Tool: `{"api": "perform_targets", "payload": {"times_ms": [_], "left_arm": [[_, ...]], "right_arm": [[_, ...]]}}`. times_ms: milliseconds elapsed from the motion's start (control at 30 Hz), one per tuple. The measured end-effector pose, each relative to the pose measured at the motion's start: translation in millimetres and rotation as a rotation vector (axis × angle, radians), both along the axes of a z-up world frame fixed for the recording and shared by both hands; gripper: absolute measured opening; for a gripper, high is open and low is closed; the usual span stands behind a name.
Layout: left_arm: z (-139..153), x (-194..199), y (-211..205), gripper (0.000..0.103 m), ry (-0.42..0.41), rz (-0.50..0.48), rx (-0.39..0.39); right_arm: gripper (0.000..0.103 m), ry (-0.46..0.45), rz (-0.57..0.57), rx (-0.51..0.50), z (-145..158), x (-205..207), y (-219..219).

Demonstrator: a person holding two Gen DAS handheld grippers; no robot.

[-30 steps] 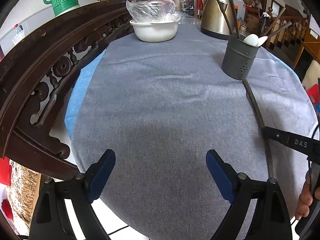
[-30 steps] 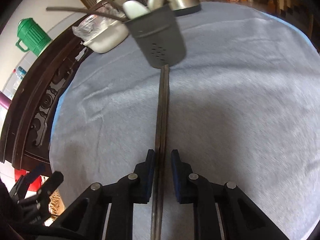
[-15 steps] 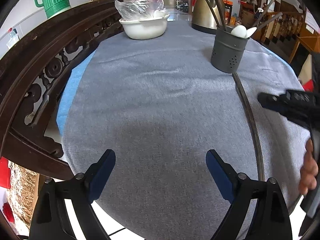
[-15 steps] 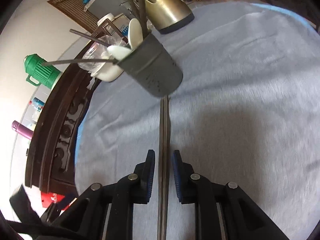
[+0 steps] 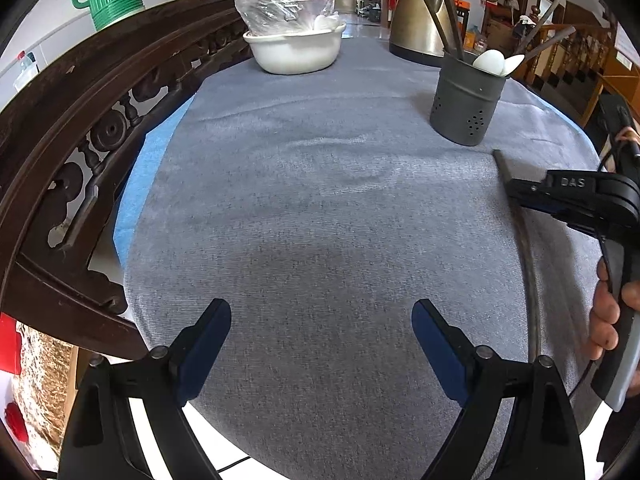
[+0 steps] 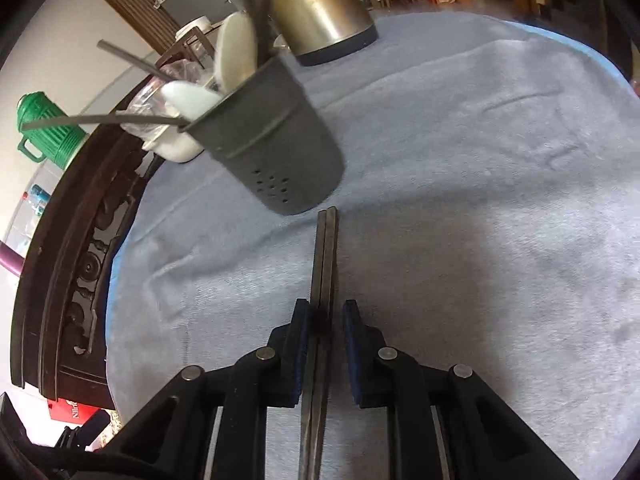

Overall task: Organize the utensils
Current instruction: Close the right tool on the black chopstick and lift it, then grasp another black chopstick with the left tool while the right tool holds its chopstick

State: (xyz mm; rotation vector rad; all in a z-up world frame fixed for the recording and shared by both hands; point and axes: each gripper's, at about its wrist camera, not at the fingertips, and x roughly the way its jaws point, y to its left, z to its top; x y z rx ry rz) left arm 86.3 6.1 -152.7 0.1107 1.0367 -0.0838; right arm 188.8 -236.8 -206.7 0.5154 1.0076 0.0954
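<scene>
A grey cloth [image 5: 320, 208] covers the table; its near edge is cut off by both views. At 12 o'clock a kettle [image 6: 320, 12] is cropped at the top. At 1 o'clock in the left view the holder [image 5: 466, 98] stands upright with sticks and white spoons [image 5: 489, 60]. The left gripper [image 5: 320, 340] is spread wide over bare cloth. The right gripper [image 6: 325, 320] has the paired chopsticks [image 6: 326, 248] between its pads; a narrow gap shows on the right, so contact is hard to judge. Their tips lie just short of the holder's base, and their near ends are hidden under the gripper.
</scene>
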Motion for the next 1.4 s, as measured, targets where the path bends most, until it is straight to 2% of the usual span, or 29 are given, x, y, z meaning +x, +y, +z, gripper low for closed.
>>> {"api": "perform_targets", "payload": {"times_ms": [267, 600, 867, 1133, 1333, 1400], "left_arm": [[-1, -1, -7, 0.092, 0.002, -0.02, 0.005], [0, -1, -8, 0.092, 0.009, -0.029, -0.001], [0, 5, -5, 0.092, 0.008, -0.016, -0.002], [18, 32, -36, 0.092, -0.024, -0.096, -0.088], [16, 63, -67, 0.092, 0.011, -0.167, -0.142], [11, 71, -74, 0.092, 0.036, -0.18, -0.158]], "right_arm": [[0.019, 0.021, -0.051, 0.078, -4, -4, -31], [0.015, 0.009, 0.066, 0.063, 0, 11, 13], [0.015, 0.015, -0.046, 0.029, -1, 7, -22], [0.017, 0.03, -0.053, 0.094, 6, 22, -31], [0.017, 0.104, -0.007, 0.072, -1, 41, -26], [0.011, 0.101, 0.026, 0.029, 1, 41, -24]]}}
